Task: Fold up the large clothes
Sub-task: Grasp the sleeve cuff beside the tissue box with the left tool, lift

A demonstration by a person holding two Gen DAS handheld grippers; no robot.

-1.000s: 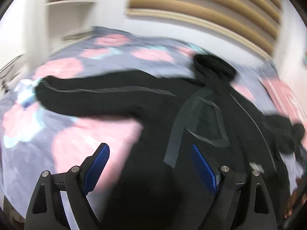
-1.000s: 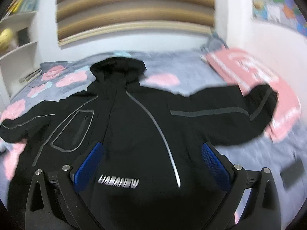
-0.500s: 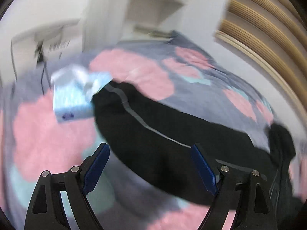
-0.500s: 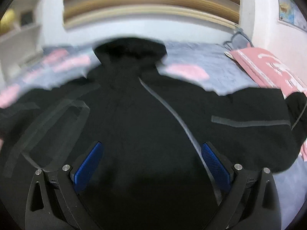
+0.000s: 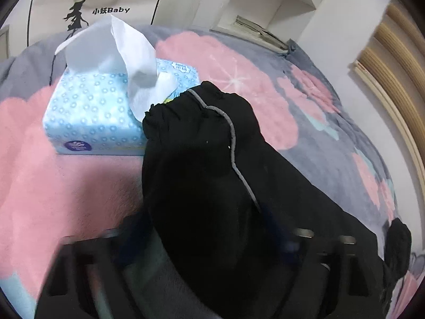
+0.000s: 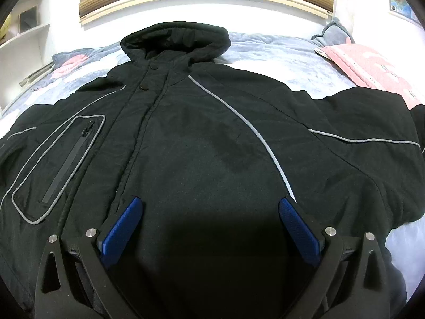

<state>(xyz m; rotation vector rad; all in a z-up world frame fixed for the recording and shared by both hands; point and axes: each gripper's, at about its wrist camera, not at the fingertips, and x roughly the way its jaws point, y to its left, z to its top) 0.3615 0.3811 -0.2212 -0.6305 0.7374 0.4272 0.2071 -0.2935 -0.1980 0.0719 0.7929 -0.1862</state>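
Black sleeve (image 5: pixel 202 159) fabric fills your left gripper (image 5: pixel 212 239), whose jaws have just been closing around it; blur hides whether the pads press yet. Your right gripper (image 6: pixel 209 228) hangs spread and empty over the jacket (image 6: pixel 202 143), which lies flat on the bed (image 5: pixel 66 186), sleeves out, cuff beside the tissue box (image 5: pixel 95 117). No fold is made yet.

The white bag (image 5: pixel 93 8) reads "小妖Baby".
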